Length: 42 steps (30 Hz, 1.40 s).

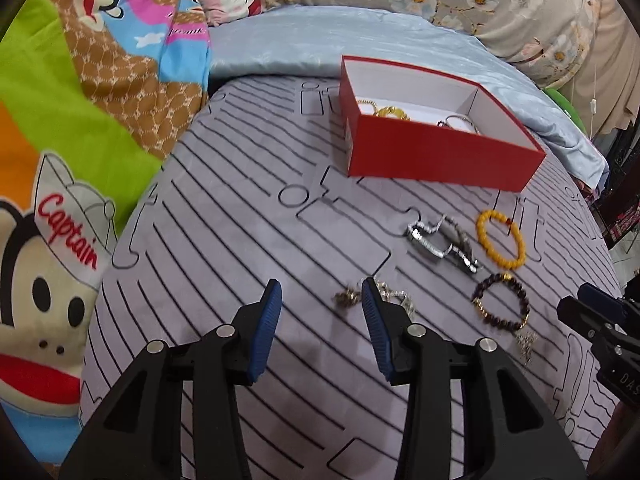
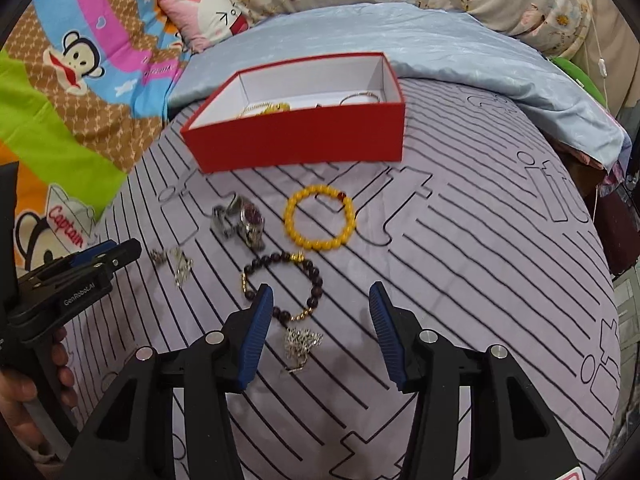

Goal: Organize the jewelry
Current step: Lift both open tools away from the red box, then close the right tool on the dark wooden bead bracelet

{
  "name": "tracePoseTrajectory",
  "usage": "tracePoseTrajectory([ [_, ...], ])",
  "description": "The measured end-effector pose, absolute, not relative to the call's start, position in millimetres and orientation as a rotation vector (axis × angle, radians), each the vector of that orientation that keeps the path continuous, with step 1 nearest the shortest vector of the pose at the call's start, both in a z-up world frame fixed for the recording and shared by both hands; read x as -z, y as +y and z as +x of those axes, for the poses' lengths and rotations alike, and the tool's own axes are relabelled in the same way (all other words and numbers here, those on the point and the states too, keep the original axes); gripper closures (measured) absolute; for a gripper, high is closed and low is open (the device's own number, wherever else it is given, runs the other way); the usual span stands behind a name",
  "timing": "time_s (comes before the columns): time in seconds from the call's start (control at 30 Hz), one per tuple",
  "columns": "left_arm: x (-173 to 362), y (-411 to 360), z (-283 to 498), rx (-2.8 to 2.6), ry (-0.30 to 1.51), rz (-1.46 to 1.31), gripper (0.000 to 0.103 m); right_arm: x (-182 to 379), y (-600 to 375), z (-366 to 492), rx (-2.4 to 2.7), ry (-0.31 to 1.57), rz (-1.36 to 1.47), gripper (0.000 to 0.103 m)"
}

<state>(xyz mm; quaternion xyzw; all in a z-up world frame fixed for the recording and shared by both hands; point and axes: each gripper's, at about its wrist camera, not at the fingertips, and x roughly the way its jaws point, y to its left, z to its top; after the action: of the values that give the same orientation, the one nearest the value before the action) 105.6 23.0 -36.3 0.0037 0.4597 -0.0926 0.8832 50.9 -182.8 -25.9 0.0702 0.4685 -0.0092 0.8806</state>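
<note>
Jewelry lies scattered on a grey bedsheet with black line patterns [image 2: 460, 264], with more already in the open red cardboard box [image 2: 304, 140] at the far side. From the left in the right wrist view: a tangled silver chain [image 2: 176, 262] just beside the left gripper [image 1: 322, 312], whose blue-padded jaws are spread and empty; in the left wrist view its right finger hides part of that chain. Next comes a silver metal wristwatch [image 2: 244, 222], lying on its side with the dial hard to read. Right of it sits a yellow beaded bracelet [image 2: 320, 218], and nearer, a dark brown beaded bracelet with gold spacers [image 2: 280, 280], partly covered by the left finger of the right gripper [image 2: 320, 312], also spread wide, holding nothing. A small crumpled silver chain [image 2: 300, 342] lies between those fingers. Inside the box, the front wall cuts off gold pieces [image 2: 268, 109] and a thin silver bangle [image 2: 360, 96].
</note>
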Motion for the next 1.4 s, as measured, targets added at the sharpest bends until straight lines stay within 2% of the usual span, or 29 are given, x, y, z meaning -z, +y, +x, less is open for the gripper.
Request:
tracePoseTrajectory([
  [0.17, 45, 24, 98, 0.196, 0.976, 0.012, 0.063, 39, -178, 59, 0.0, 1.001, 0.15, 0.065],
  [0.27, 47, 24, 97, 0.196, 0.981, 0.013, 0.062, 45, -176, 66, 0.004, 1.012, 0.141, 0.067],
  [0.37, 47, 24, 97, 0.191, 0.978, 0.012, 0.055, 50, -176, 73, 0.008, 1.02, 0.142, 0.068],
  [0.6, 49, 25, 100, 0.196, 0.981, 0.007, 0.055, 61, -173, 82, 0.024, 1.032, 0.109, 0.076],
  [0.67, 50, 25, 100, 0.199, 0.984, 0.008, 0.055, 61, -171, 83, 0.031, 1.03, 0.09, 0.081],
  [0.73, 50, 24, 100, 0.204, 0.986, 0.004, 0.055, 61, -172, 84, 0.037, 1.029, 0.081, 0.094],
  [0.77, 50, 23, 100, 0.205, 0.985, 0.003, 0.055, 61, -173, 84, 0.036, 1.03, 0.085, 0.095],
  [1.4, 62, 11, 113, 0.221, 0.984, -0.005, 0.058, 45, -193, 72, 0.033, 1.012, 0.19, 0.096],
])
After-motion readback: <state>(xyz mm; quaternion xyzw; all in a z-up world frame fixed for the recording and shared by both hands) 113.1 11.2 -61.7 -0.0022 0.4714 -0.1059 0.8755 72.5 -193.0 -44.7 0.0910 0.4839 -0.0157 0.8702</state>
